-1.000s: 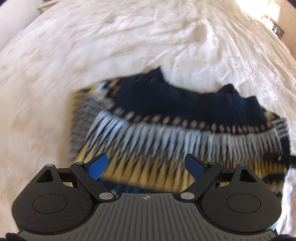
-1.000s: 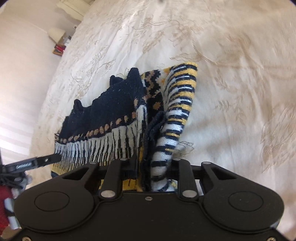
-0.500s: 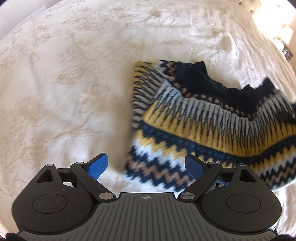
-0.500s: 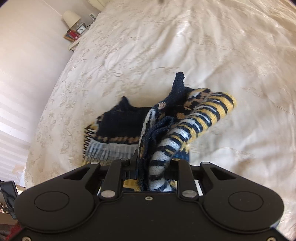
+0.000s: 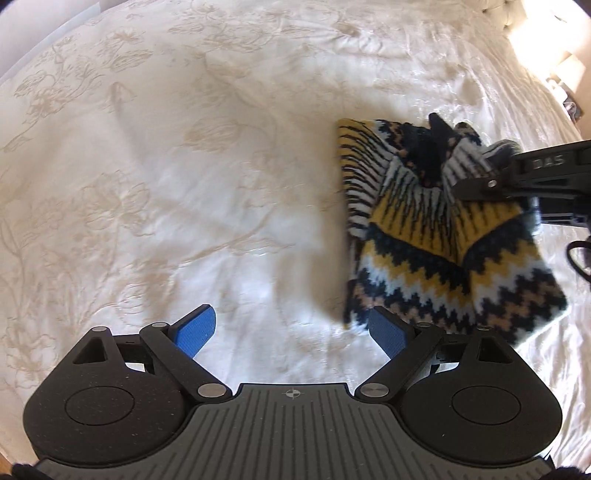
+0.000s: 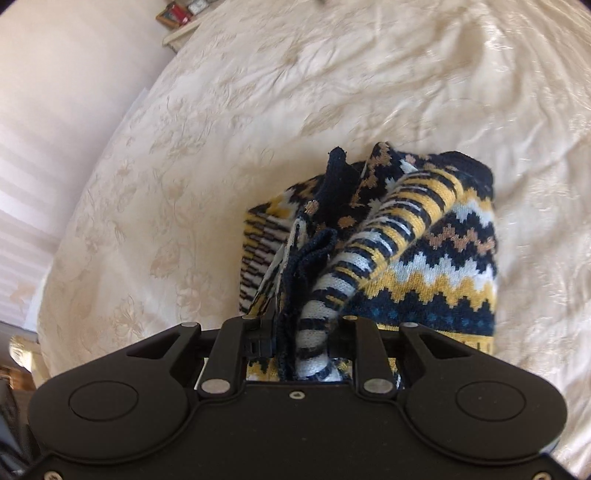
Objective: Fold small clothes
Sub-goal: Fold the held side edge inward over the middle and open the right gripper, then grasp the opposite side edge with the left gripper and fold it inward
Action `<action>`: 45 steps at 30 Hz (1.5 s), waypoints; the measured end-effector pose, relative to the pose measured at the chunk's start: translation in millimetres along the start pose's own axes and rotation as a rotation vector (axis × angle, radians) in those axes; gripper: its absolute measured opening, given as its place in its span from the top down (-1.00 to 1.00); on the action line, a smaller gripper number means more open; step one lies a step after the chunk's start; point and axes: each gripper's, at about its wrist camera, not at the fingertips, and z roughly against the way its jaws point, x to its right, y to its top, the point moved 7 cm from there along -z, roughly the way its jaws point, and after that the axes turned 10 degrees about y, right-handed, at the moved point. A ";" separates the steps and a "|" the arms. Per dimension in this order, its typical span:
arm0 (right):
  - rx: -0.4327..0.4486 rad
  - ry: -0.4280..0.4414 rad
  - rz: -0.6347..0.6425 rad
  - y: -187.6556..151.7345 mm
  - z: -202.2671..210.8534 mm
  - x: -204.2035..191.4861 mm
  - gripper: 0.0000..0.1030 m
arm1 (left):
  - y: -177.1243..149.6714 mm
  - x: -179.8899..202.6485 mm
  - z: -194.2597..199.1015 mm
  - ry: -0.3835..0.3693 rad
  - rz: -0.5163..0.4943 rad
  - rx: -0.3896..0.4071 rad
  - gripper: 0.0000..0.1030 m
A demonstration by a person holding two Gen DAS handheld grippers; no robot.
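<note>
A cream bedspread [image 5: 192, 177] with a pale woven flower-and-vine pattern covers the bed and fills most of both views; it is softly creased, with sunlight glaring on its far right corner in the left wrist view. The small knitted sweater [image 5: 436, 243], navy with yellow, white and tan zigzag bands, lies on the right side of the bed in that view, partly folded, its near hem on the cover and its upper part lifted and bunched. The right tongs [image 6: 306, 332] are narrowed onto a gathered wad of that sweater [image 6: 424, 254], a striped sleeve and navy ribbing squeezed between the black fingers; seen from the left wrist, they [image 5: 491, 184] reach in from the right edge. The left tongs [image 5: 291, 328] stand wide with nothing between their blue pads [image 5: 195, 330], over bare cover, the right pad just beside the sweater's near left corner. In the right wrist view a plain pale wall [image 6: 66, 110] runs along the left, and at the far left a small bedside shelf [image 6: 181, 18] holds a few items too small to tell.
</note>
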 end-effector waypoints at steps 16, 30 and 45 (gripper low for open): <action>0.101 0.068 0.057 8.9 -18.6 -33.4 0.01 | 0.3 -23.4 -3.5 -0.005 0.016 -0.016 -0.76; 0.110 -0.036 0.285 -57.5 33.2 -13.9 -0.13 | 61.6 11.0 -1.8 -0.137 0.000 0.022 -0.76; 0.019 -0.224 0.899 -148.9 -16.0 -66.3 -0.33 | 114.9 79.5 -58.4 -0.298 -0.018 -0.084 -0.68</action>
